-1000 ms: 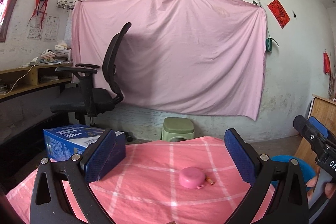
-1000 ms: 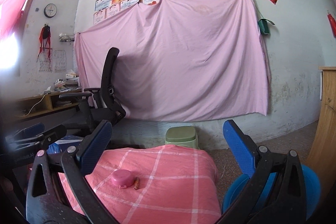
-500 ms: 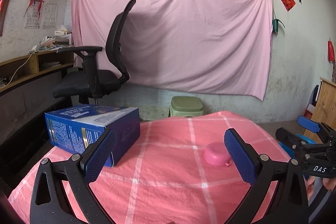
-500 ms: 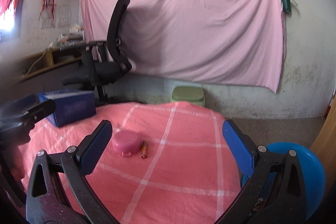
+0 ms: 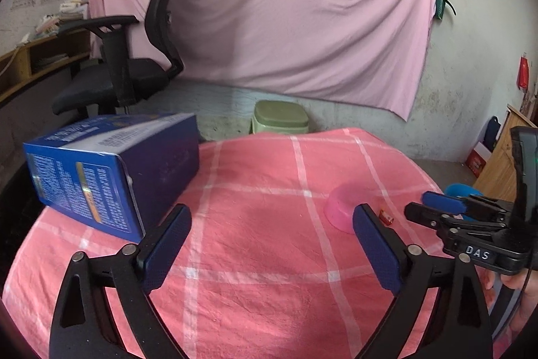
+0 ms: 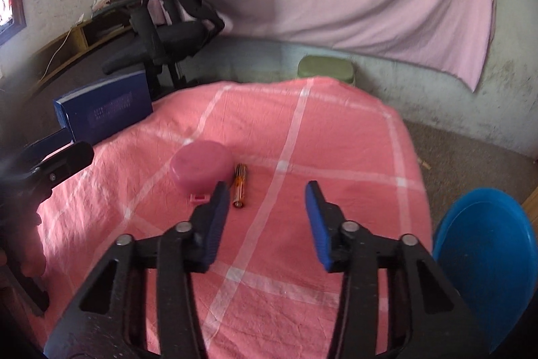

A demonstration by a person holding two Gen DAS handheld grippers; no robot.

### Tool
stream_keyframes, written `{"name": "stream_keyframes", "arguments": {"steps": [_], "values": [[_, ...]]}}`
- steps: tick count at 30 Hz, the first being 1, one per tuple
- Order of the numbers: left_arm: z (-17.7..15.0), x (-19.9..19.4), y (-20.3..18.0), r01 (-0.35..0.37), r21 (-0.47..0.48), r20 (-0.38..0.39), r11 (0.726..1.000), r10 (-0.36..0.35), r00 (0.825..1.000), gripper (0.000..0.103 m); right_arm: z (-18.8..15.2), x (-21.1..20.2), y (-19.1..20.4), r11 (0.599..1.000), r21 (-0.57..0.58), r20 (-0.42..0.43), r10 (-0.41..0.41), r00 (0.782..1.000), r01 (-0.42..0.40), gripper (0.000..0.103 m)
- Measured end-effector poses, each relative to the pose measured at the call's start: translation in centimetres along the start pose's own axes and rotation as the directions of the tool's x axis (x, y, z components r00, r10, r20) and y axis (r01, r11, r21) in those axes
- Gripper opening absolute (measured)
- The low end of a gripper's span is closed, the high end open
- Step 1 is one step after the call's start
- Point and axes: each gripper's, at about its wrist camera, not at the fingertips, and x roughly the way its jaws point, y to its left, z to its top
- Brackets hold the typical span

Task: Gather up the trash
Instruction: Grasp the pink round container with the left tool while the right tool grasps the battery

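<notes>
A round pink case point(image 6: 201, 169) lies on the pink checked tablecloth point(image 6: 336, 137), with a small orange battery point(image 6: 239, 186) right beside it. In the left wrist view the pink case point(image 5: 343, 208) and the battery point(image 5: 386, 217) lie just past my right fingertip. A blue box point(image 5: 111, 177) stands at the cloth's left, also in the right wrist view point(image 6: 104, 110). My left gripper point(image 5: 269, 244) is open and empty above the cloth. My right gripper point(image 6: 267, 207) is open and empty, a little to the right of the battery. A blue bin point(image 6: 484, 261) stands on the floor at the right.
A black office chair point(image 5: 134, 56) and a green stool point(image 5: 280, 118) stand behind the table, before a pink sheet on the wall. A wooden shelf point(image 5: 37, 59) runs along the left wall. A wooden cabinet point(image 5: 504, 157) is at the far right.
Both grippers have tilted down and come closer over the table. The right gripper's fingers have narrowed. The case and battery now sit nearer in both views.
</notes>
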Motion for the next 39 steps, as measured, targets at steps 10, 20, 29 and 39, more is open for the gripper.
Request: {"name": "stream_keyframes", "arguments": {"steps": [10,20,29,39], "values": [[0.3,3.3,0.1,0.078,-0.031,-0.14,0.996,-0.081,0.987,0.065,0.4,2.7,0.9,0.998,-0.056,-0.128,0.022,0.992,-0.029,0.045],[0.7,5.6,-1.9,0.21,0.0,-0.234,0.978,-0.204,0.951,0.057,0.4,2.7,-1.0,0.997,0.009,-0.132,0.082,0.988,-0.081,0.03],[1.0,8.0,-5.3,0.229,0.106,-0.302,0.968,-0.188,0.935,0.057,0.2,1.5,-3.2,0.997,0.061,-0.104,0.054,0.993,-0.048,0.03],[0.4,10.1,-7.1,0.19,0.193,-0.322,0.963,-0.121,0.939,0.052,0.1,1.4,-3.9,0.996,0.075,-0.114,0.064,0.991,-0.056,0.03]]}}
